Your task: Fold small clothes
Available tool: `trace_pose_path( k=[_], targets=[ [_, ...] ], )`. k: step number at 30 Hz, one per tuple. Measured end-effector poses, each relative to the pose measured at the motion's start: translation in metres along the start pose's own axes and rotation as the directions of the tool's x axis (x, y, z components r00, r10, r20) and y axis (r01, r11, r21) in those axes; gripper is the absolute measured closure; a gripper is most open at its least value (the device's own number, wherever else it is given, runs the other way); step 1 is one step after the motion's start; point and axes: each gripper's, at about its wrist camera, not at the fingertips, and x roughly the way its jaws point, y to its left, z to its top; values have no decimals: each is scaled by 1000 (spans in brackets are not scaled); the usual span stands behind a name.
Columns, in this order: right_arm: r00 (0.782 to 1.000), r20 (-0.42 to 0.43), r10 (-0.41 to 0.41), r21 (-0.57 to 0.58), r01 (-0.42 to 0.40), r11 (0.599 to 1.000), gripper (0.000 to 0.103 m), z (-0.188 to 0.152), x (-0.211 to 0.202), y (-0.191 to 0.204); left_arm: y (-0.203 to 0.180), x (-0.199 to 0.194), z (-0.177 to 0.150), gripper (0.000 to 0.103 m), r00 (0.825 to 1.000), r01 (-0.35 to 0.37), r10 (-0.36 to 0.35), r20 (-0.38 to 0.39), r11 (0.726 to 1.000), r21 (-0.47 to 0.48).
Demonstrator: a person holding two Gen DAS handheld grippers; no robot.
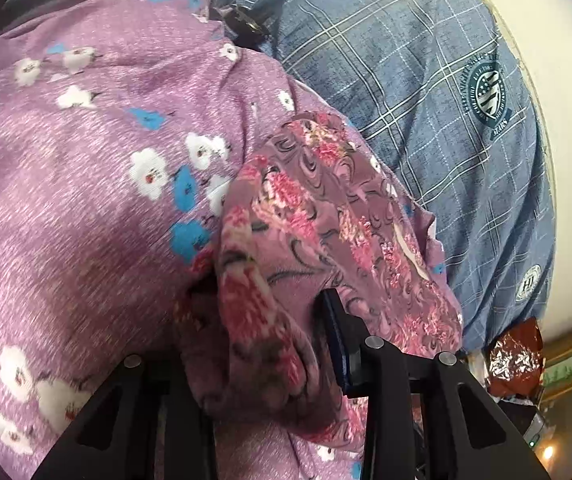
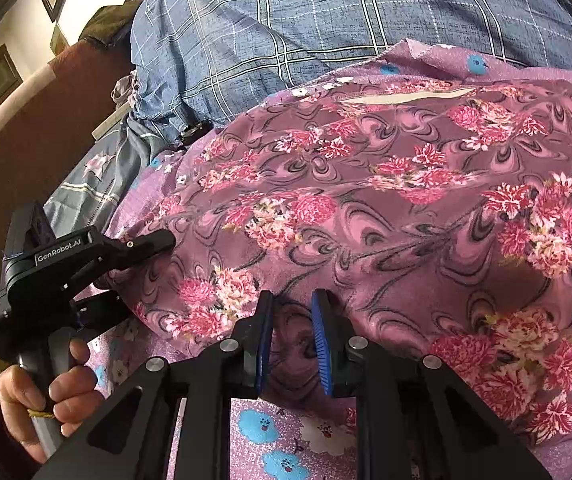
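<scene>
A small mauve garment with pink flower print [image 2: 386, 208] lies spread on a purple sheet. In the right wrist view my right gripper [image 2: 293, 340] has the garment's near edge between its blue pads [image 2: 320, 344], and the cloth fills the gap. My left gripper [image 2: 142, 276], held by a hand [image 2: 58, 392], bites the garment's left edge. In the left wrist view the garment [image 1: 310, 208] is bunched in a thick fold inside my left gripper [image 1: 262, 308]. Only the right pad [image 1: 336, 340] shows; the cloth hides the other finger.
The purple sheet with white and blue flowers [image 1: 86, 200] covers the bed. A blue plaid cover with a round emblem [image 1: 446, 112] lies beyond the garment. A brown foil wrapper [image 1: 514, 356] sits at the right edge, and a brown headboard [image 2: 46, 120] rises at the left.
</scene>
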Motion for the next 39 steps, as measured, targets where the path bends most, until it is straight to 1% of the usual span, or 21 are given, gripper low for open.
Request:
trace_pose_path(
  k=[3, 5, 7, 10, 12, 15, 17, 18, 20, 23, 26, 27, 29, 30, 31, 32, 33, 34, 36, 38, 39],
  targets=[
    [1000, -3, 16, 4, -16, 1000, 84, 0, -3, -2, -6, 2, 0, 86, 1000, 0, 0, 14, 999, 40],
    [1000, 4, 28, 17, -28, 999, 85, 3, -9, -6, -13, -5, 0, 88, 999, 9, -12, 35, 997, 82],
    [999, 48, 24, 45, -26, 999, 82, 6, -21, -15, -29, -12, 0, 89, 998, 16, -26, 65, 988, 152],
    [993, 119, 11, 118, -25, 993, 82, 11, -42, -37, -65, -22, -5, 90, 996, -17, -10, 91, 956, 294],
    [987, 159, -15, 171, -13, 985, 81, 13, -56, -54, -91, -27, -11, 90, 995, -11, -27, 96, 929, 370],
    [974, 222, -47, 267, -14, 964, 80, 15, -80, -87, -137, -31, -27, 90, 994, -25, -34, 107, 863, 505],
    [964, 258, -69, 336, -23, 941, 79, 14, -96, -112, -172, -28, -45, 90, 994, -31, -38, 103, 802, 596],
    [959, 274, -76, 372, -32, 928, 79, 12, -104, -124, -184, -25, -52, 90, 994, -29, -41, 98, 781, 623],
    [950, 299, -87, 437, -55, 898, 79, 8, -118, -150, -215, -17, -76, 90, 996, -13, -52, 73, 721, 692],
    [934, 336, -117, 517, -79, 852, 79, 0, -141, -184, -254, 12, -120, 90, 999, 18, -37, 7, 631, 776],
    [919, 370, -137, 573, -109, 812, 79, -9, -160, -212, -281, 52, -163, 90, 997, 67, -7, -77, 565, 822],
    [915, 377, -147, 587, -113, 801, 79, -12, -165, -220, -287, 70, -182, 89, 994, 83, 18, -110, 537, 840],
    [908, 379, -178, 618, -105, 779, 79, -16, -172, -237, -290, 100, -207, 86, 984, 106, 73, -164, 504, 857],
    [908, 375, -187, 630, -102, 770, 78, -18, -174, -243, -289, 112, -213, 82, 977, 107, 106, -184, 502, 859],
    [912, 362, -191, 644, -97, 759, 74, -20, -175, -250, -288, 123, -217, 80, 968, 101, 146, -203, 513, 852],
    [920, 344, -187, 660, -95, 745, 65, -20, -174, -255, -287, 128, -215, 79, 962, 104, 160, -221, 533, 840],
    [927, 333, -173, 675, -107, 730, 59, -23, -173, -260, -287, 127, -211, 76, 960, 128, 140, -243, 551, 825],
    [932, 328, -152, 690, -127, 712, 49, -24, -171, -264, -289, 125, -205, 72, 957, 156, 119, -266, 563, 812],
    [937, 328, -117, 699, -157, 698, 47, -23, -167, -265, -292, 109, -190, 46, 939, 236, 70, -337, 580, 780],
    [938, 330, -109, 679, -156, 717, 47, -21, -167, -259, -293, 84, -174, 42, 931, 315, -28, -364, 568, 761],
    [937, 333, -105, 665, -154, 731, 47, -19, -166, -253, -292, 75, -165, 37, 933, 326, -60, -355, 560, 762]
  ],
)
